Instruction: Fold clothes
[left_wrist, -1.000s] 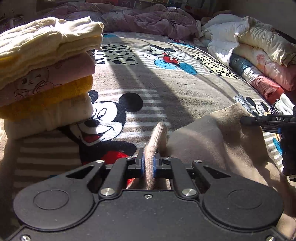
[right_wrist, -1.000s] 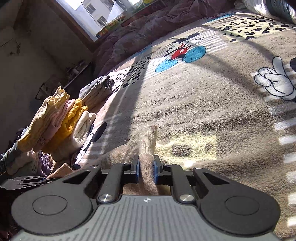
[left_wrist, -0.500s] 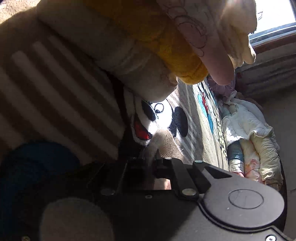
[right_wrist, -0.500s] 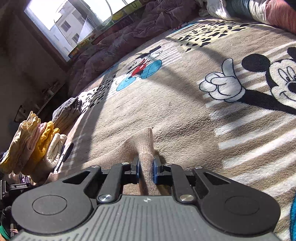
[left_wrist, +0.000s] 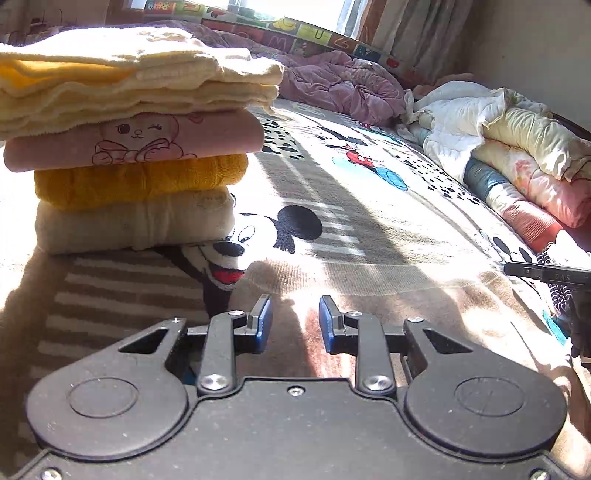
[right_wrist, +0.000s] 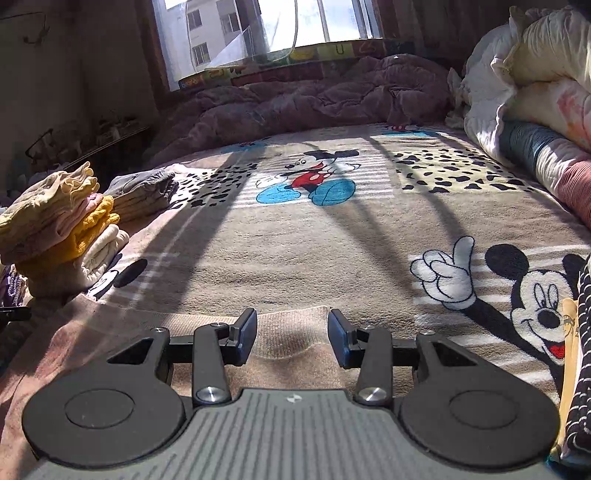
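A beige knit garment (left_wrist: 388, 295) lies flat on the Mickey Mouse blanket (left_wrist: 332, 192), its ribbed edge towards the far side. My left gripper (left_wrist: 293, 319) is open and empty just above the garment's left part. My right gripper (right_wrist: 291, 330) is open and empty over the garment's ribbed edge (right_wrist: 291, 332). The right gripper's tip also shows at the right edge of the left wrist view (left_wrist: 546, 273). A stack of folded clothes (left_wrist: 129, 140), cream, pink, mustard and off-white, stands to the left; it also shows in the right wrist view (right_wrist: 62, 229).
A crumpled purple duvet (right_wrist: 314, 99) lies along the far side under the window. Rolled quilts and bedding (left_wrist: 517, 155) line the right side. A small folded grey pile (right_wrist: 144, 190) sits behind the stack. A dark striped garment (right_wrist: 581, 350) is at the right edge.
Both grippers were shut on the beige garment's edge and have let go and opened. The garment now lies flat. The left gripper swung close past the stack and back.
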